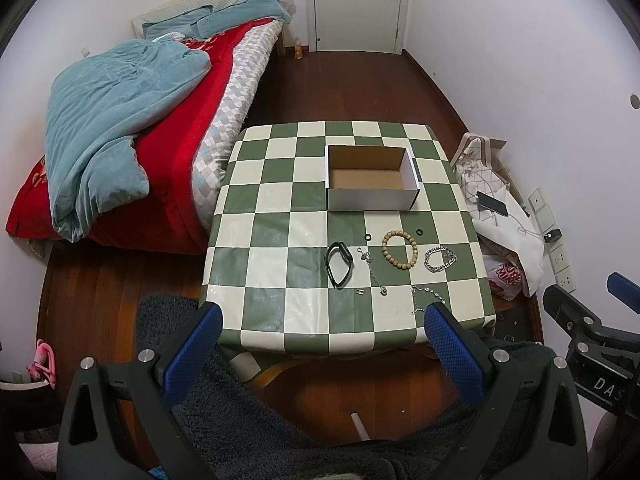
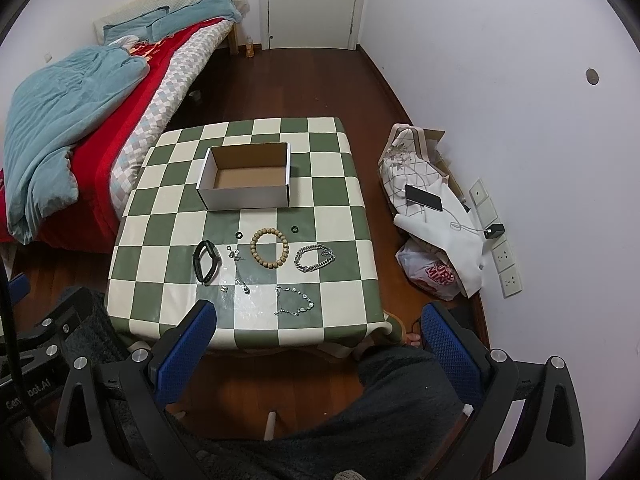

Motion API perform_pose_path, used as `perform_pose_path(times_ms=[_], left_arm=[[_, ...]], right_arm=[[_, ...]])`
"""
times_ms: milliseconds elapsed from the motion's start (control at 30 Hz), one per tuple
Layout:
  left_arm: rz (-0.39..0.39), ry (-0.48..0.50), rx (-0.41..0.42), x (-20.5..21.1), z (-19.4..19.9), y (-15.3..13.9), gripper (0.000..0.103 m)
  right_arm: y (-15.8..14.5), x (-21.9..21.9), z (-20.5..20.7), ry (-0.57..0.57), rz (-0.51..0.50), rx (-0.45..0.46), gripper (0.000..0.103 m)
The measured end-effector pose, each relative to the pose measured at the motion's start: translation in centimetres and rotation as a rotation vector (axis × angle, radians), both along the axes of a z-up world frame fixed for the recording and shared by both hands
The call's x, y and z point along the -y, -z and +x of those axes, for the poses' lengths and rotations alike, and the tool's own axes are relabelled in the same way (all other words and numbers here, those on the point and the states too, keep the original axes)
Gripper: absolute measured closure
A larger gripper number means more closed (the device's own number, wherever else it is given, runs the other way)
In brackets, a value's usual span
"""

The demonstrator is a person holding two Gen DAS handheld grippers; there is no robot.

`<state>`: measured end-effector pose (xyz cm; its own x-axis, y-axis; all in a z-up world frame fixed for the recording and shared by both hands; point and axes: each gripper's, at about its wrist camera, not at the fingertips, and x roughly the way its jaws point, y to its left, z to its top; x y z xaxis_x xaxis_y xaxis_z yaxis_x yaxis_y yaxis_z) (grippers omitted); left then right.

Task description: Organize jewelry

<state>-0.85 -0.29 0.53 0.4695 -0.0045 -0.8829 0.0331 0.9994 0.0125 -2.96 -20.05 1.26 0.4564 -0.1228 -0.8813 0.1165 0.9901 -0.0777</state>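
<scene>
An open, empty cardboard box (image 1: pixel 372 190) (image 2: pixel 245 196) stands on the green-and-cream chequered table (image 1: pixel 280 248) (image 2: pixel 160 248). In front of it lie a black band (image 1: pixel 339 264) (image 2: pixel 206 261), a wooden bead bracelet (image 1: pixel 399 249) (image 2: pixel 269 248), a silver chain bracelet (image 1: pixel 440 259) (image 2: pixel 315 258), thin silver chains (image 1: pixel 374 270) (image 2: pixel 294 300) and two small dark rings (image 1: pixel 367 237) (image 2: pixel 295 229). My left gripper (image 1: pixel 324 320) and right gripper (image 2: pixel 318 318) hover open above the table's near edge, holding nothing.
A bed (image 1: pixel 132 120) with a blue quilt and red blanket lies along the table's left side. Bags, a phone (image 2: pixel 424 198) and a charger cable sit on the floor at the right by wall sockets. A closed door (image 1: pixel 358 4) is at the back. A person's dark trousers (image 2: pixel 400 400) are below.
</scene>
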Motion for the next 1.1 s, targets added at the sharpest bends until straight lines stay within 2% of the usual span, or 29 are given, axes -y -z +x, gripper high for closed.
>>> perform_pose_path(times_ms=[800,933,1100], left_arm=[[0.010,-0.017,0.026,0.1,0.6,-0.8,0.000],[0.059,-0.059,0.070,-0.2,2.5,-0.2,0.000],[0.193,-0.119,0.099,-0.5,6.5,3.1,0.000]], right_arm=[[-0.7,-0.5,0.1,-0.003,-0.008,0.033,0.000],[0.4,0.6,1.2,0.031,0.008,0.047,0.000],[4.3,2.6,4.0,0.068,0.028,-0.012,0.000]])
